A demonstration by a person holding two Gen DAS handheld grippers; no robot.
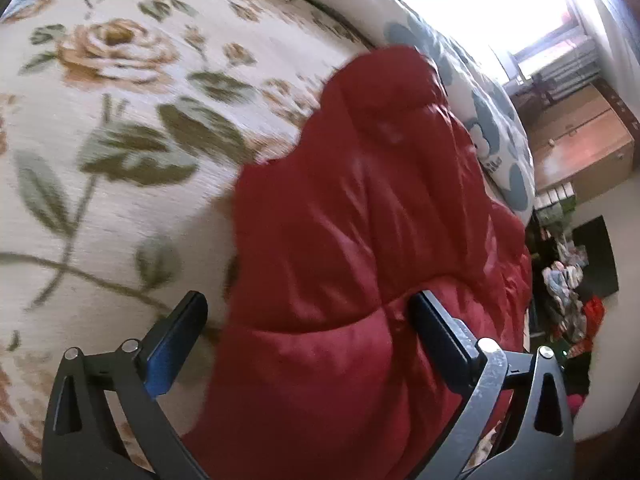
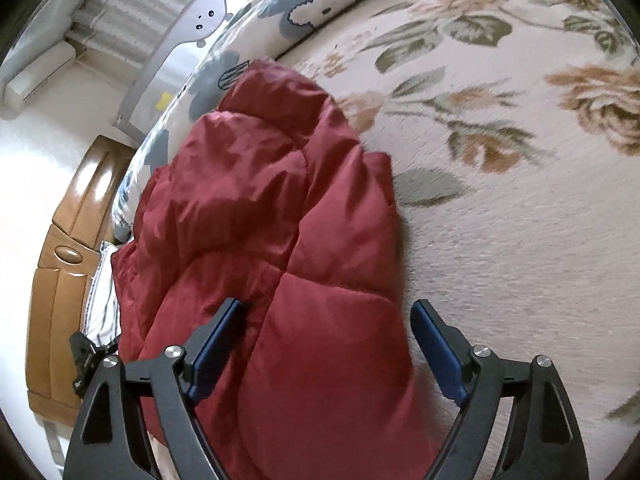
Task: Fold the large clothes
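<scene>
Item one: a red padded jacket (image 1: 360,240), the task's large garment, which we find lying bunched on a bed (image 1: 120,180) with a flowered cover; it fills the lower centre of the left wrist view and the centre-left of the right wrist view (image 2: 260,220), with a rolled quilt with blue animal prints (image 1: 492,128) along its far side. Item two: left claw (image 1: 308,308), jaws wide, one finger over the bedcover at the lower left, the other over the red cloth at the lower right, a quilted panel between them with nothing pinched. Item three: right claw (image 2: 328,316), jaws likewise wide, straddling the jacket's near right edge, no cloth gripped. We judge the step in hand to be taking hold of the near hem at two corners. To do it well we would lower each claw until one finger slides under the edge and the other sits on top, close on a single layer of the slippery shell instead of a puffed wad, keep both grips level, and draw the cloth taut and flat before turning it over. Item four, containers: a wooden chest (image 1: 580,148) at the right of the left wrist view, shut, contents unseen; a loose pile of clothes (image 1: 568,288) on the floor below it, in no container we can make out.
</scene>
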